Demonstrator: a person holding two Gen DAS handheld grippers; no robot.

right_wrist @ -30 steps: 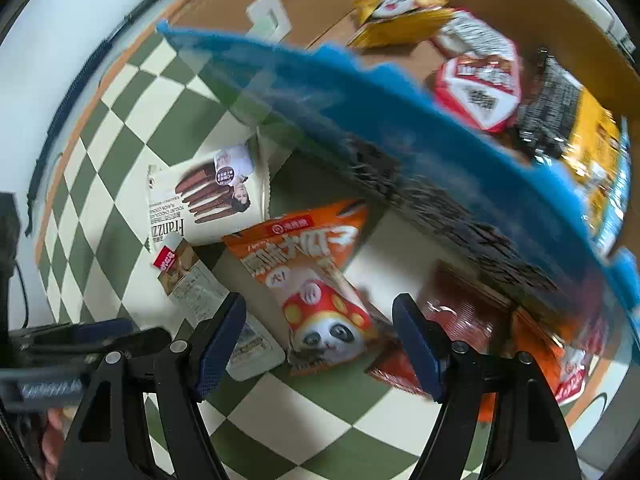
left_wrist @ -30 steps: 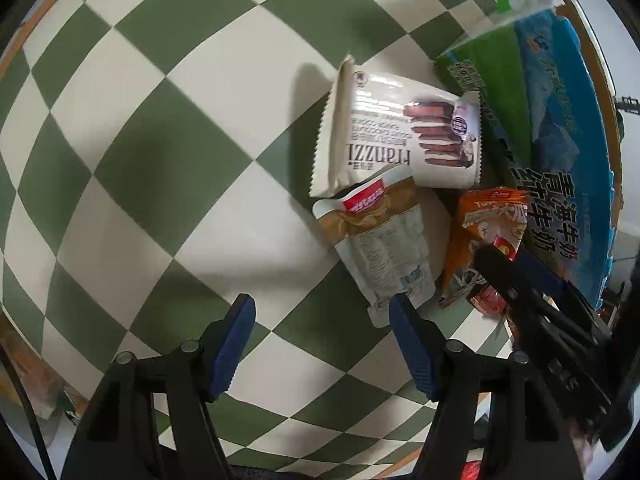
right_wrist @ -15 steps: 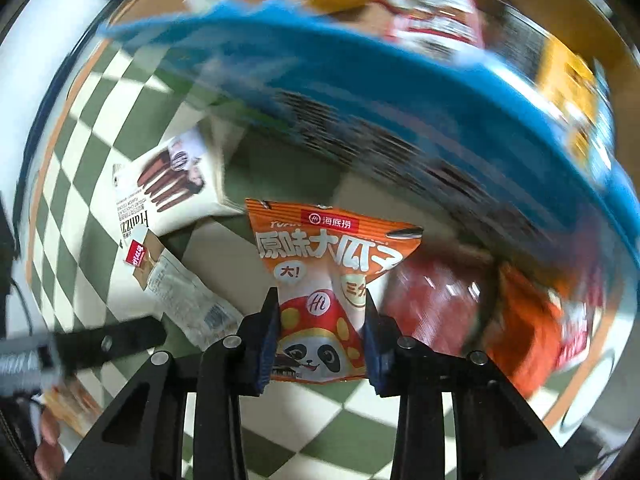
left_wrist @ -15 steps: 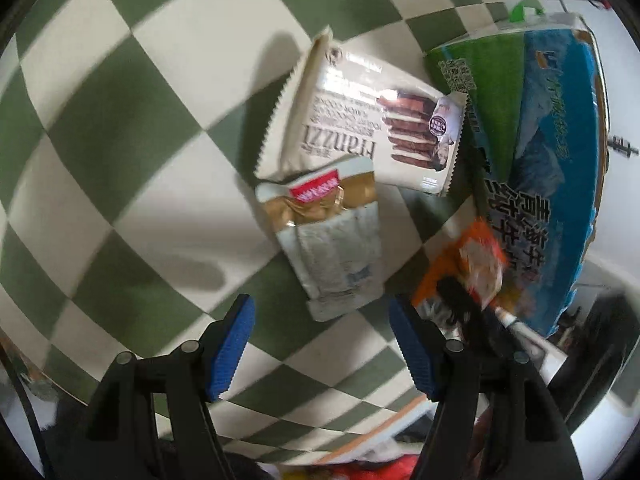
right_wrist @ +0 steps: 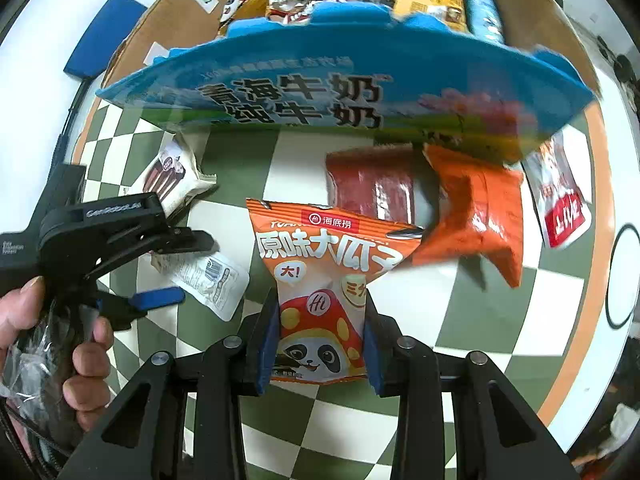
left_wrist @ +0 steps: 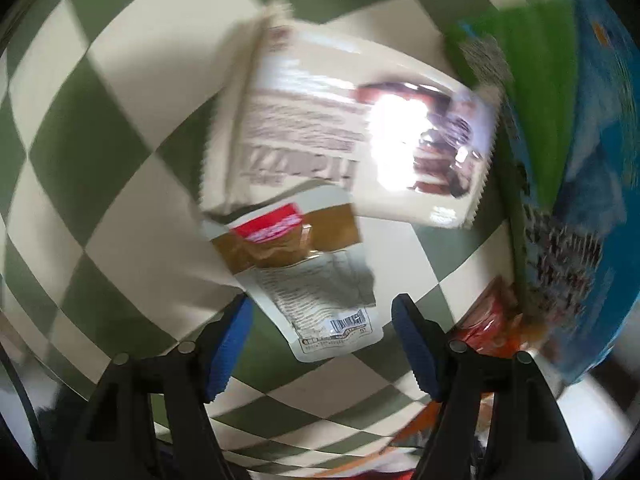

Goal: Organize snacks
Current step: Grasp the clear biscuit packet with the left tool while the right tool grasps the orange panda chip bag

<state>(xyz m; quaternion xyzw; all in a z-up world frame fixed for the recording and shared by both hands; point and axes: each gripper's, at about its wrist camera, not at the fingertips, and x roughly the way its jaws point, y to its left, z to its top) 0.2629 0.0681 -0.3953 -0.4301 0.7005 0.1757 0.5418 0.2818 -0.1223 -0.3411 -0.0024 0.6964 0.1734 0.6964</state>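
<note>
My right gripper (right_wrist: 320, 340) is shut on the orange panda snack bag (right_wrist: 324, 276) and holds it lifted off the checkered table. My left gripper (left_wrist: 320, 320) is open, its blue pads on either side of the lower end of a white and brown packet (left_wrist: 316, 276), which also shows in the right wrist view (right_wrist: 212, 276). A cream Franzzi cookie pack (left_wrist: 344, 136) lies just beyond it. The left gripper also shows in the right wrist view (right_wrist: 168, 268). The blue-sided cardboard box (right_wrist: 280, 92) with several snacks inside stands behind.
A dark red pack (right_wrist: 372, 184), an orange pack (right_wrist: 476, 216) and a white and red pouch (right_wrist: 560, 200) lie on the table in front of the box. The box's blue and green wall (left_wrist: 560, 160) is at the right in the left wrist view.
My right gripper has closed on the panda bag and lifted it. My left gripper has moved in toward the white and brown packet; its view is blurred by motion.
</note>
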